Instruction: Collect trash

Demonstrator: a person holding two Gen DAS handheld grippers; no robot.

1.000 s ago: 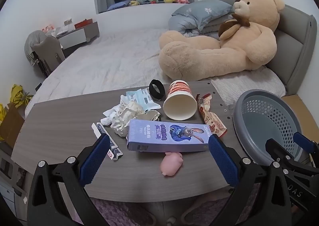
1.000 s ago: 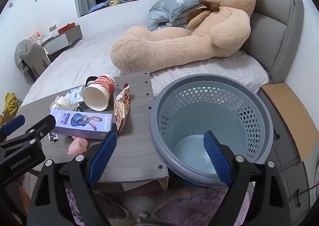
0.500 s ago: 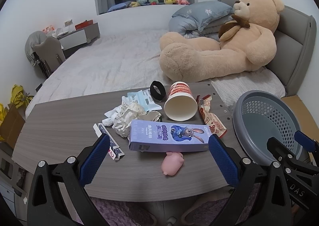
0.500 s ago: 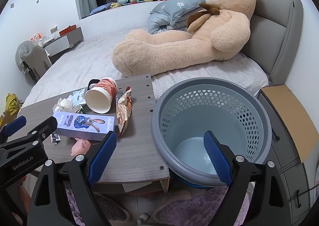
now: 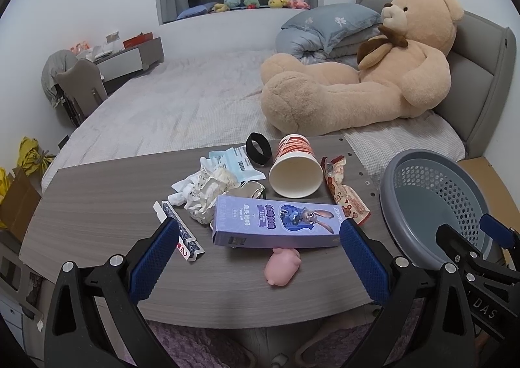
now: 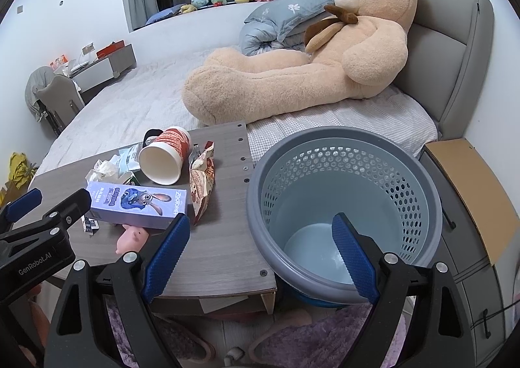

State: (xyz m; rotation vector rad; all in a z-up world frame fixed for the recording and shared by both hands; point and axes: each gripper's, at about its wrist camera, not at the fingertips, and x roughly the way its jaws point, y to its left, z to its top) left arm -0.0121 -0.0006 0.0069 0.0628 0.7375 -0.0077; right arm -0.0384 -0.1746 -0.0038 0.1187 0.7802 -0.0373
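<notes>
Trash (image 5: 247, 192) fills the left view; only right shows basket's (image 6: 422, 192) floor.

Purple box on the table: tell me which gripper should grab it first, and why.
Left. The left gripper, open, hovers right in front of the purple box, which lies between its fingers' line of approach. The right gripper, also open, faces the basket, with the box off to its left.
</notes>
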